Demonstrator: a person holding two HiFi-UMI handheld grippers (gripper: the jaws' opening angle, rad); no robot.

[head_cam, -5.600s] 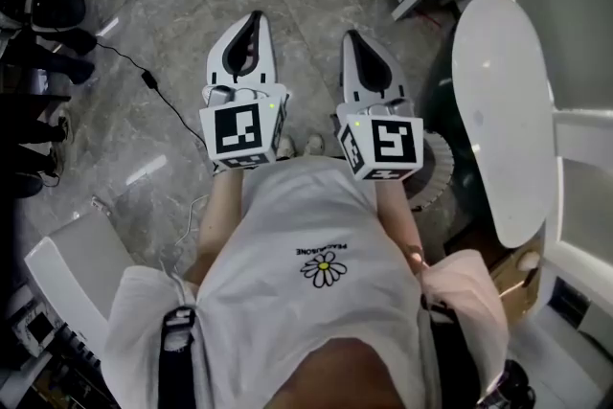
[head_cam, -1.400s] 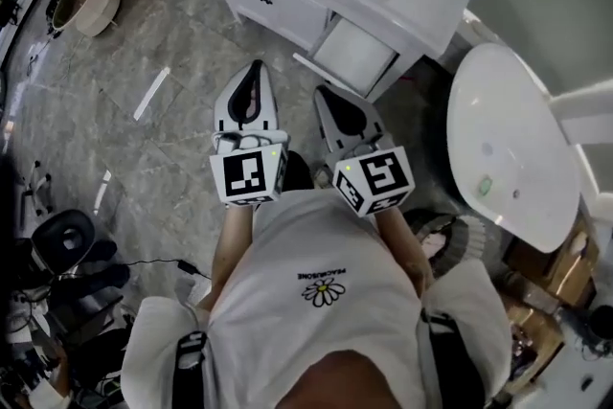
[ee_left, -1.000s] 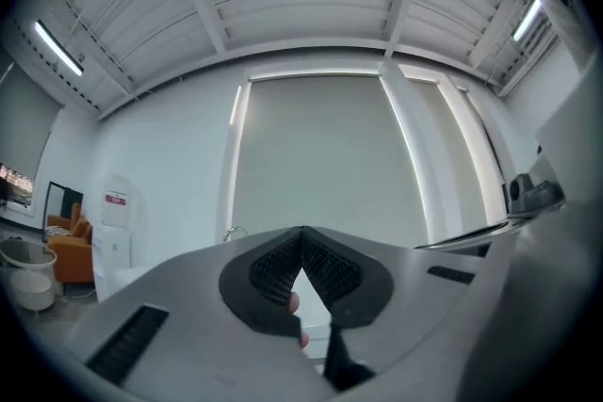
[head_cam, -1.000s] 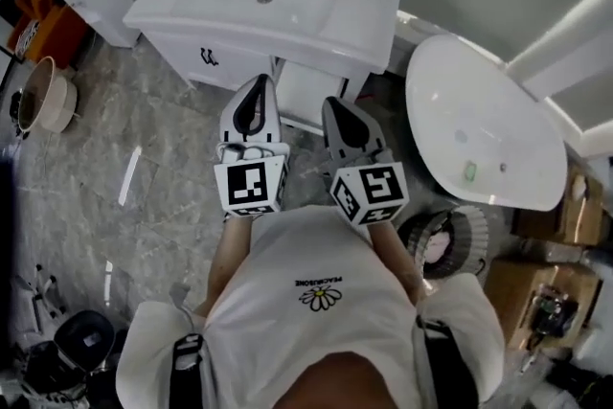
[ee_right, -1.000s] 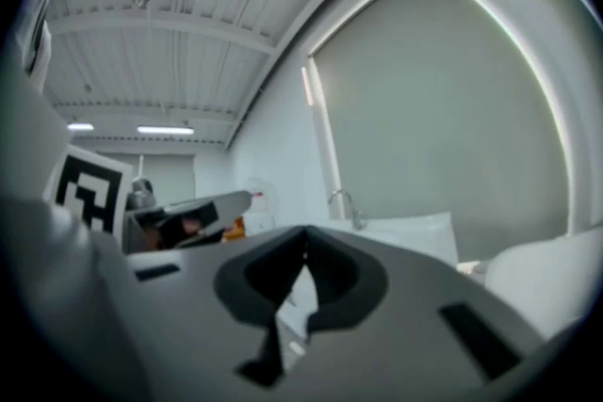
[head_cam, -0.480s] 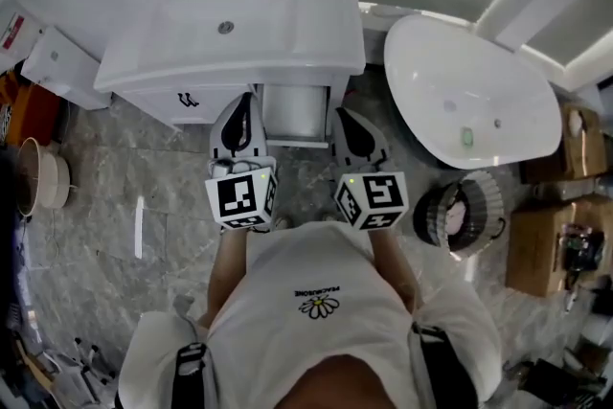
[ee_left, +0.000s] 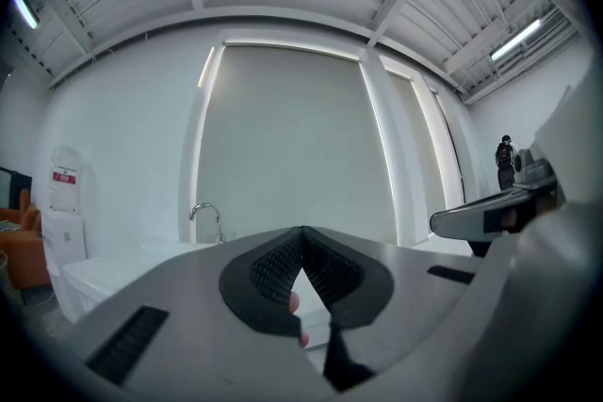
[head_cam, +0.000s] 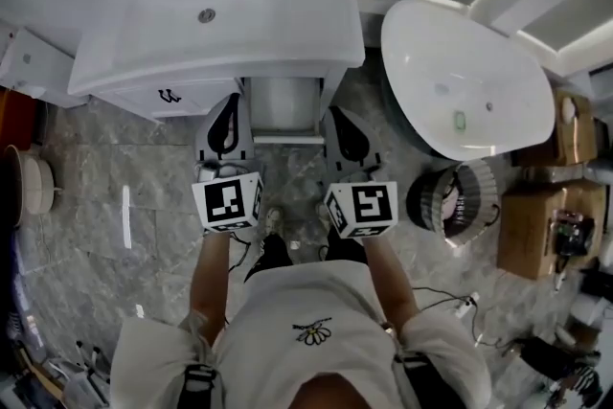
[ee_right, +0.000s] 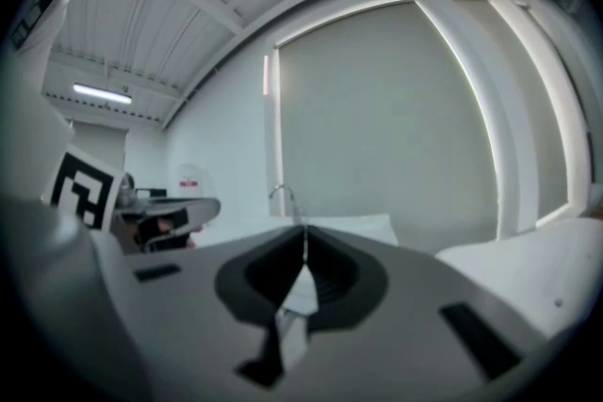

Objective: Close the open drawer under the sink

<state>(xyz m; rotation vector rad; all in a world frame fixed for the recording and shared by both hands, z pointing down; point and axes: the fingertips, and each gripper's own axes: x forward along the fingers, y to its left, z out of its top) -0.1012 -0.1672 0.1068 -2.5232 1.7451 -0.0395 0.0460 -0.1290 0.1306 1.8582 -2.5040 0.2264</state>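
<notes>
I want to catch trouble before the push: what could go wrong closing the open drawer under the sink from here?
1. The left gripper and right gripper, fingers shut, appear to flank the open white drawer rather than face its front edge, so a push could miss or slip off.
2. Pushing only one corner might skew the drawer and jam it under the white vanity sink.

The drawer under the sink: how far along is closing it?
Approach looks done: the left gripper and right gripper sit either side of the drawer, below the sink. In hand: nothing; both pairs of jaws are together and empty, and I can't tell whether either touches the drawer. Left: the whole push, since the drawer juts out from the cabinet.
</notes>
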